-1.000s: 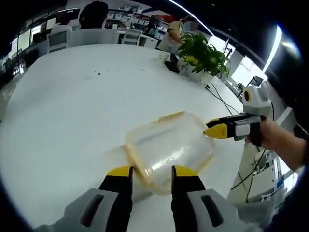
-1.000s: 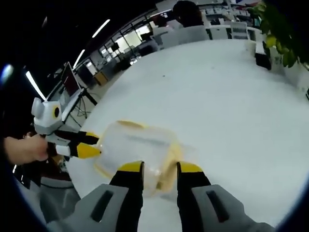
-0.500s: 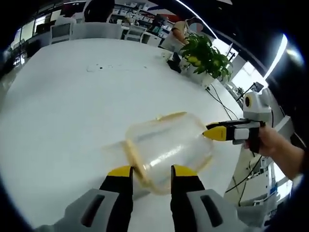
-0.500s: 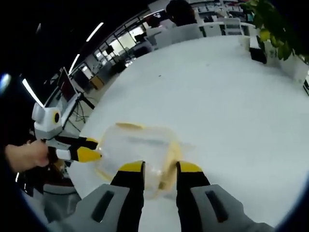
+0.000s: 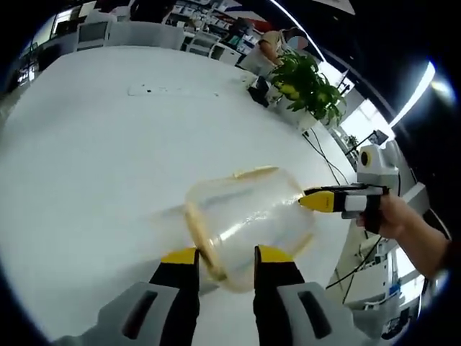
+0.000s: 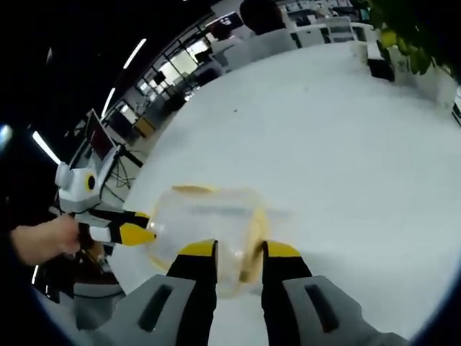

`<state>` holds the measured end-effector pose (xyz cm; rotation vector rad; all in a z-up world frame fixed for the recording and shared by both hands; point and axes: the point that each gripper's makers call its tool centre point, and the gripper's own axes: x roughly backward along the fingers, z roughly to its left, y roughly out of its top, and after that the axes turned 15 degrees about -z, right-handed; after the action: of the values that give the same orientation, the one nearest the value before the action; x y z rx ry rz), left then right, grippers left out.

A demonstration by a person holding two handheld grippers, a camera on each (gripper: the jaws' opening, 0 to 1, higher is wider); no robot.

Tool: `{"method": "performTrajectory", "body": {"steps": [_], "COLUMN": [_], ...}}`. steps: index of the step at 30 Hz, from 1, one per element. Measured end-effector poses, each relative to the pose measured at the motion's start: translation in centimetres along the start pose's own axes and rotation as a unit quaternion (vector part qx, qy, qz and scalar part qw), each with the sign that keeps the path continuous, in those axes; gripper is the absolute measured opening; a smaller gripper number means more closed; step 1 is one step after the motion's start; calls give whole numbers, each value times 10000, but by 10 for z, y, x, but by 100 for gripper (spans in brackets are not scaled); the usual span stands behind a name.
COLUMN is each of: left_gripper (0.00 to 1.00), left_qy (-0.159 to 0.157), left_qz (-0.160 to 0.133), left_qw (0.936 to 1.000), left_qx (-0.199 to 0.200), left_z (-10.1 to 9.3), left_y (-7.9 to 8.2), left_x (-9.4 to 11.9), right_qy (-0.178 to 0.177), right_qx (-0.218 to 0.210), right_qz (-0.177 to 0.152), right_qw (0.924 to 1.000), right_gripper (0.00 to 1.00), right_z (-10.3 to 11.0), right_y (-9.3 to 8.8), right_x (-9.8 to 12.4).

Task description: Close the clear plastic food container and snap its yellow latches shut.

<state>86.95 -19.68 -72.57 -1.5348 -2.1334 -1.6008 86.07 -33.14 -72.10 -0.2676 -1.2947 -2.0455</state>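
The clear plastic container (image 5: 248, 220) lies on the white table (image 5: 94, 144), with a yellow latch (image 5: 198, 234) on its left side and another (image 5: 253, 173) on its far edge. My left gripper (image 5: 226, 255) is open, its yellow tips straddling the container's near end. My right gripper (image 5: 311, 202), held by a hand, comes in from the right and its tip touches the container's right edge. In the right gripper view the container (image 6: 209, 216) shows its latch (image 6: 256, 232). There my right gripper (image 6: 240, 249) is open over the near end, and my left gripper (image 6: 137, 233) touches the left edge.
A potted plant (image 5: 306, 83) stands at the table's far right edge, with cables behind it. Chairs and seated people are beyond the far end (image 6: 263, 18). The table edge and a drop lie just right of the container (image 5: 353, 252).
Both views have tilted a little, so the table looks shifted. The container and both grippers keep the same places relative to each other, and the jaw gaps are unchanged.
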Motion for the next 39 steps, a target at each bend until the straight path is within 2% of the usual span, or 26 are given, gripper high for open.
{"method": "performTrajectory", "body": {"steps": [14,19,28,31,39], "left_gripper": [24,24,24,24,24], "left_qy": [-46,-176,-207,-241,-378], "left_qz": [-20,9,55,64,117], "left_qw": [9999,9990,9957,9933,9867], "left_qx": [109,-413,-902,-1125,-1578], "left_z": [1,-1,2,0,-7], "left_y": [1,2,10,13,22], "left_x": [0,2,5,7,5], "right_qy": [181,271,310,338,403], "right_qx": [82,353,652,850,1003], "right_qz": [-52,28,17,0,-119], "right_qw": [9998,9990,9974,9958,9941], "right_gripper": [23,29,32,31,29], "right_z": [0,5,6,6,5], "right_y": [-2,-7,-3,0,9], "right_x": [6,6,9,11,13]}}
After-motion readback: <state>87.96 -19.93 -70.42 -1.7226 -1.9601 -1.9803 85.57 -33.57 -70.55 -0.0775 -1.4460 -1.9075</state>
